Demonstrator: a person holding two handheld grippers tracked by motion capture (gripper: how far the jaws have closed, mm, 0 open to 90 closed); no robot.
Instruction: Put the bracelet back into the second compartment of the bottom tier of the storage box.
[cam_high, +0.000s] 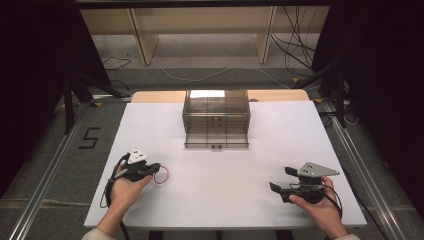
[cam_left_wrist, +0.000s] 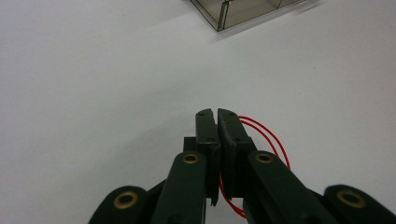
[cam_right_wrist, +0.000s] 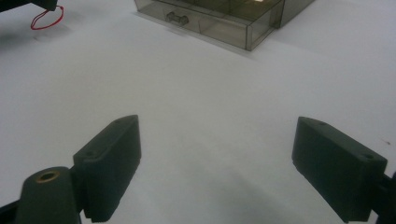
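Note:
A thin red loop (cam_high: 161, 176), like a wire ring or elastic band, lies on the white table (cam_high: 225, 200) at the left. My left gripper (cam_high: 158, 167) is shut on the loop's near side. In the left gripper view the two black jaws meet (cam_left_wrist: 216, 113) with the red loop (cam_left_wrist: 273, 137) pinched between them and bulging out to the right. My right gripper (cam_high: 281, 179) rests low at the table's right front, open, with bare table between its jaws (cam_right_wrist: 217, 128). The red loop (cam_right_wrist: 46, 18) also shows far off in the right gripper view.
A smoky clear drawer box (cam_high: 216, 107) stands at the table's far middle, its bottom drawer (cam_high: 216, 139) pulled out toward me. That drawer (cam_right_wrist: 210, 25) has a small handle on its front. Wooden shelving and cables lie beyond the table.

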